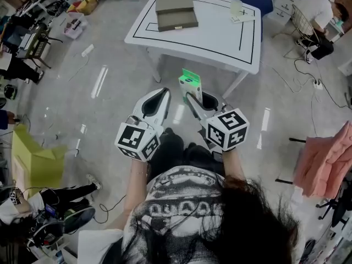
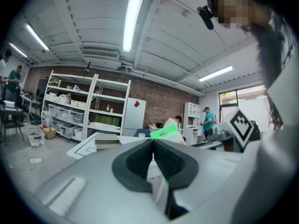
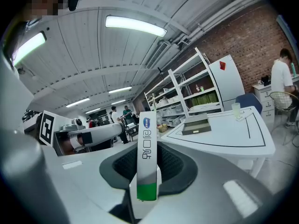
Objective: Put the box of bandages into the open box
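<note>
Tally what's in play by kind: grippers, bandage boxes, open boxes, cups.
Grippers: 2, left gripper and right gripper
Box of bandages: 1, in the right gripper
Open box: 1, on the table
Cup: 1
Total: 5

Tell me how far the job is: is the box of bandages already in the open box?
Not yet. Done: the right gripper is shut on the box of bandages. In hand: it is held above the floor, short of the table. Left: bring it to the open box and put it in. The left gripper is empty.
</note>
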Motion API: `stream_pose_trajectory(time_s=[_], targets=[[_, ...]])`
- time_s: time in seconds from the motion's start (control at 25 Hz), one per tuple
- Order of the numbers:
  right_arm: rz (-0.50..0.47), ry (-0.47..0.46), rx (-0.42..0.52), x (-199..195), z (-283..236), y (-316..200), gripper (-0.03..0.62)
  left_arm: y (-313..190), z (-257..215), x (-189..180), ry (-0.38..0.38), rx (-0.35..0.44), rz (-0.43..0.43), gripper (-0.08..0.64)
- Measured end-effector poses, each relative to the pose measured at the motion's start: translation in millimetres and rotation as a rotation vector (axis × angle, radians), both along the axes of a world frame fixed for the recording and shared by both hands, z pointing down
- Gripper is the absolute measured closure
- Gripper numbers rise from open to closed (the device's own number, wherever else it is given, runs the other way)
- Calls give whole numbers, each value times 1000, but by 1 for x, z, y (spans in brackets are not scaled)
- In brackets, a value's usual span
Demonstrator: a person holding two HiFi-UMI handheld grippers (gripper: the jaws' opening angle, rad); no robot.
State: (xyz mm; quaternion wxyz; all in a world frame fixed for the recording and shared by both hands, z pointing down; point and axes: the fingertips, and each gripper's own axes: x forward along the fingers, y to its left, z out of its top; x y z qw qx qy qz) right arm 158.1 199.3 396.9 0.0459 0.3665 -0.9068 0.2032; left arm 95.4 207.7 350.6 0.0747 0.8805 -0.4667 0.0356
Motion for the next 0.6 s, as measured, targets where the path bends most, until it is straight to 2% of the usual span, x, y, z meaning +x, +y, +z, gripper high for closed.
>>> stream_pose_trajectory(time_s=[0.32, 0.6], targets=[[-27, 3, -32, -15, 14, -20, 499, -18, 13, -18, -1, -24, -34, 560], [-49, 31, -42, -46, 23, -64, 499, -62, 23, -48, 15, -38, -46, 560]])
